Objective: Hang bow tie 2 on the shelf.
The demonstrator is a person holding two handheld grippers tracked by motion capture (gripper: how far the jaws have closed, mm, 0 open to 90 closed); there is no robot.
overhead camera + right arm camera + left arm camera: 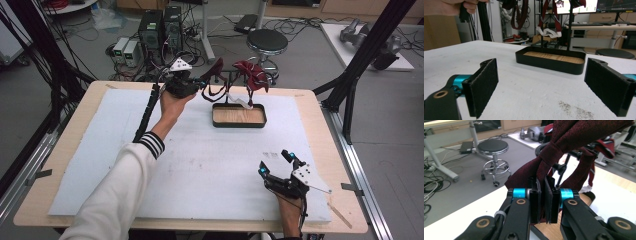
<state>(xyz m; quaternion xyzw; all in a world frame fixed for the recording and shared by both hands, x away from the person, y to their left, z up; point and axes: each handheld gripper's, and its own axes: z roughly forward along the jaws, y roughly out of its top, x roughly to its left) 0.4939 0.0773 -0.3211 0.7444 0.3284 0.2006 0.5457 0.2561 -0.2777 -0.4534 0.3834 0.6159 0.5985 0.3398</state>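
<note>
White padding covers the wooden surface [200, 170], beyond which a grey floor with cables, computer towers and a round stool [267, 42] is seen. At the far middle of that surface a dark red necktie [214, 70] is draped over a black stand [231, 85], whose shallow black tray [239, 116] has a wooden floor. A second dark red tie [253, 75] hangs from the stand's right side, and a white strap [548, 32] dangles between the two above the tray. The left hand-held gripper [200, 82] is held up at the stand's left side, and in the left gripper view its pads [535, 197] are seen pressed together on a fold of the necktie [544, 165], the cloth rising from between them toward the stand. The right hand-held gripper [274, 162] is rested on the padding at the near right corner, well apart from the tray; its jaws are spread wide with nothing between them, and they are pointed toward the tray [550, 62].
</note>
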